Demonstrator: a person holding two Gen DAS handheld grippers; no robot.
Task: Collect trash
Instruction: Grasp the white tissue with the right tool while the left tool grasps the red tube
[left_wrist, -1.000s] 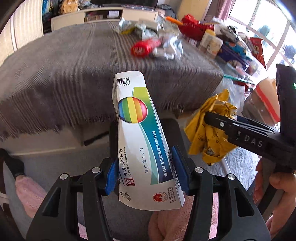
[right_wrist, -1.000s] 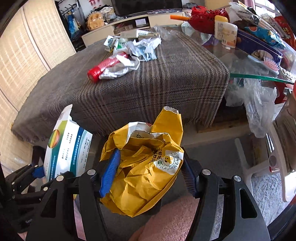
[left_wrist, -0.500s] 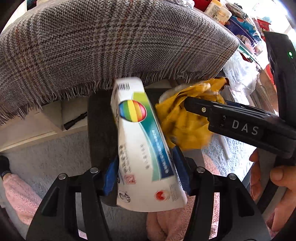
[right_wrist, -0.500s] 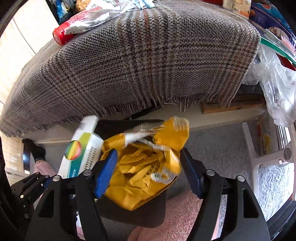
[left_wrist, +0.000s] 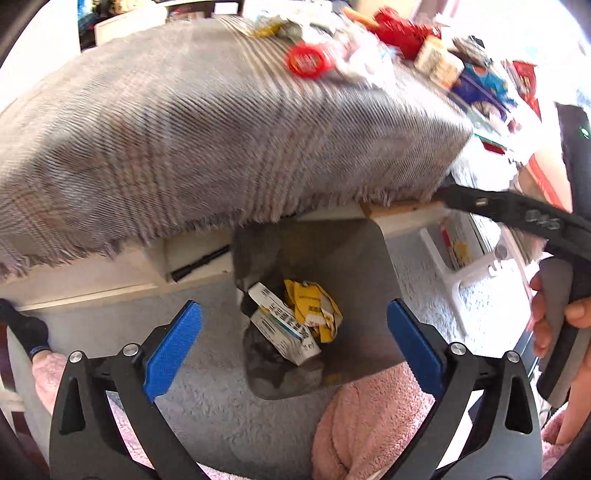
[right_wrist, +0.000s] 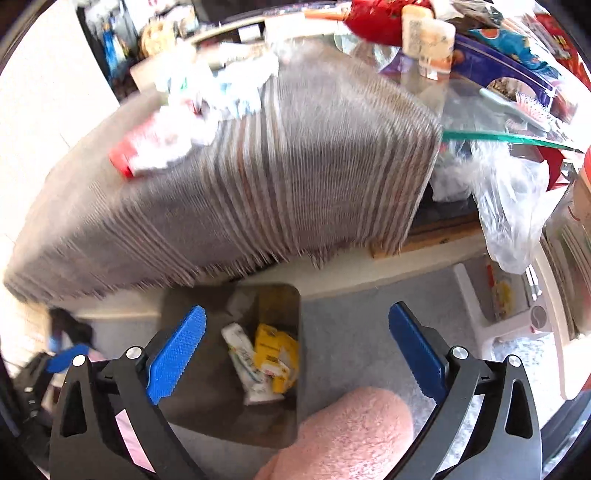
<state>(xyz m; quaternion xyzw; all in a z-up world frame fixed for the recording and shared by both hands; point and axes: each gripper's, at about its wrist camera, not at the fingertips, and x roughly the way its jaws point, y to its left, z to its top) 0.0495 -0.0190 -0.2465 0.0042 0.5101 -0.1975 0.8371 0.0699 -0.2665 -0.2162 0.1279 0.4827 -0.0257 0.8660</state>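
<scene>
A dark grey bin (left_wrist: 354, 258) stands on the carpet under the table's edge. At its bottom lie the white rainbow-print box (left_wrist: 284, 332) and the crumpled yellow bag (left_wrist: 314, 306). My left gripper (left_wrist: 294, 317) hangs above the bin, its jaws opening wide with nothing between them. The right gripper (right_wrist: 297, 317) is likewise opening and empty, with the bin (right_wrist: 221, 417), box (right_wrist: 243, 365) and bag (right_wrist: 275, 350) just left of its centre. On the plaid cloth lie a red-capped tube (left_wrist: 308, 62) and crumpled wrappers (right_wrist: 221, 88), blurred.
The plaid-covered table (left_wrist: 184, 129) overhangs the bin's far side. A glass table (right_wrist: 498, 136) with bottles and packets, a clear plastic bag (right_wrist: 509, 206) and a white stool (right_wrist: 517, 314) crowd the right. A pink fleece knee (right_wrist: 351, 424) is close in front.
Both grippers let go: the white box and the yellow bag dropped into the bin. Both pairs of jaws now stand wide apart, and both views have swung up towards the table.
</scene>
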